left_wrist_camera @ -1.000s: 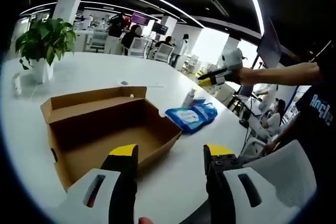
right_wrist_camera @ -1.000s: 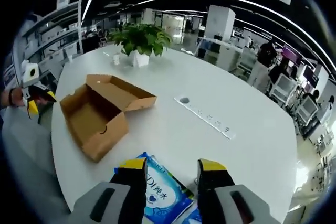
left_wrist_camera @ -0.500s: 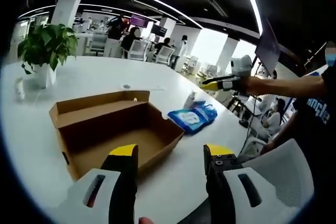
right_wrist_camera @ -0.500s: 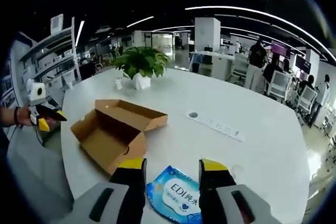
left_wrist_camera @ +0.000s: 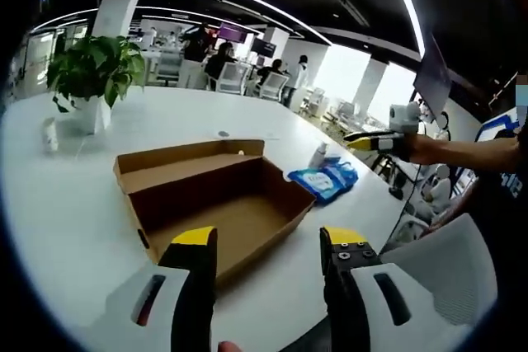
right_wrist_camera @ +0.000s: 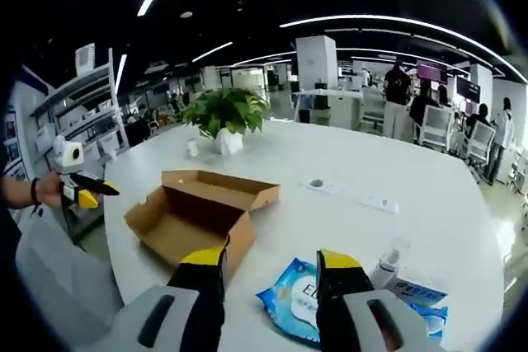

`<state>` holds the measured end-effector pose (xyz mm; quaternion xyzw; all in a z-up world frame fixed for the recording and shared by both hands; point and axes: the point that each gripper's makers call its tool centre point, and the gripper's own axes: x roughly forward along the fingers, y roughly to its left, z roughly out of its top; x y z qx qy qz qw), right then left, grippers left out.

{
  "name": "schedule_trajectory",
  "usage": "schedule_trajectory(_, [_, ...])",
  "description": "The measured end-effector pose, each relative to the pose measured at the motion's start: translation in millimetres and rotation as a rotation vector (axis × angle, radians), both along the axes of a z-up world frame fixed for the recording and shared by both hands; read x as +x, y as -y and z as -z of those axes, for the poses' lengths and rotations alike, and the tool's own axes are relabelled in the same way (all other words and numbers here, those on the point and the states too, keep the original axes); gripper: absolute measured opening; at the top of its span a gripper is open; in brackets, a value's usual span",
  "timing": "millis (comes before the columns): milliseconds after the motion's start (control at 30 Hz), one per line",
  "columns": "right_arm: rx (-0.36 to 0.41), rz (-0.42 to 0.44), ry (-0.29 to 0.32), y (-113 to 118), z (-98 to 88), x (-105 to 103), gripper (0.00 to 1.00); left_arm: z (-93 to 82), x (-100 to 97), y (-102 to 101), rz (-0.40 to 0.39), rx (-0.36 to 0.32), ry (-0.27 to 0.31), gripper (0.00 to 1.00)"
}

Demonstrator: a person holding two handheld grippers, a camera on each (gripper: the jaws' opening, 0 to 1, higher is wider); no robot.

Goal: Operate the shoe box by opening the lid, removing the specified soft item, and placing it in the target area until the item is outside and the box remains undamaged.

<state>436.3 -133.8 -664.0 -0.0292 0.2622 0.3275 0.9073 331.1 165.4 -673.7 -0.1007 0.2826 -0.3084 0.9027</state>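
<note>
The brown cardboard shoe box (left_wrist_camera: 223, 195) lies open on the white table (left_wrist_camera: 66, 204), its lid flap (left_wrist_camera: 190, 162) folded back and its inside bare. A blue soft wipes pack (left_wrist_camera: 323, 180) rests on the table to the right of the box. My left gripper (left_wrist_camera: 268, 245) hovers open and empty in front of the box's near corner. In the right gripper view, the box (right_wrist_camera: 194, 216) sits left of centre and the wipes pack (right_wrist_camera: 301, 294) lies just beyond my right gripper (right_wrist_camera: 272, 265), which is open and empty. Each gripper also appears in the other's view, held up in the air: the right gripper (left_wrist_camera: 375, 142) and the left gripper (right_wrist_camera: 78, 191).
A potted plant (right_wrist_camera: 227, 117) stands at the far side of the table with a small white bottle (left_wrist_camera: 49, 133) beside it. A clear bottle (right_wrist_camera: 386, 265) and a second blue pack (right_wrist_camera: 421, 298) lie near the wipes. A power strip (right_wrist_camera: 351, 195) runs across the table. Office desks and people are behind.
Both views have shifted with the hands. The right gripper has pulled back and levelled, so the wipes pack now lies further ahead. Box and pack stay put; nothing was grasped.
</note>
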Motion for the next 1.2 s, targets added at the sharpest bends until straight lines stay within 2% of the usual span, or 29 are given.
schedule_trajectory(67, [0.019, 0.005, -0.002, -6, 0.5, -6, 0.43, 2.0, 1.2, -8, -0.013, 0.006, -0.003, 0.51])
schedule_trajectory(233, [0.048, 0.006, -0.008, -27, 6.1, -25, 0.44, 11.2, 8.5, -37, -0.121, 0.014, -0.033, 0.51])
schedule_trajectory(433, [0.085, 0.003, -0.017, -49, 9.1, -43, 0.48, 40.0, 16.8, -68, -0.239, 0.066, -0.123, 0.49])
schedule_trajectory(567, [0.091, 0.000, -0.019, -60, 13.0, -52, 0.49, 52.5, 20.0, -72, -0.251, 0.097, -0.150, 0.47])
schedule_trajectory(800, [0.134, 0.025, -0.041, -72, 20.3, -60, 0.51, 84.6, 23.6, -70, -0.273, 0.120, -0.245, 0.41])
schedule_trajectory(1033, [0.135, 0.033, -0.067, -78, 31.2, -64, 0.51, 102.3, 29.5, -62, -0.263, 0.135, -0.294, 0.30])
schedule_trajectory(1200, [0.144, 0.051, -0.076, -77, 33.8, -64, 0.51, 108.8, 32.4, -65, -0.271, 0.156, -0.311, 0.28])
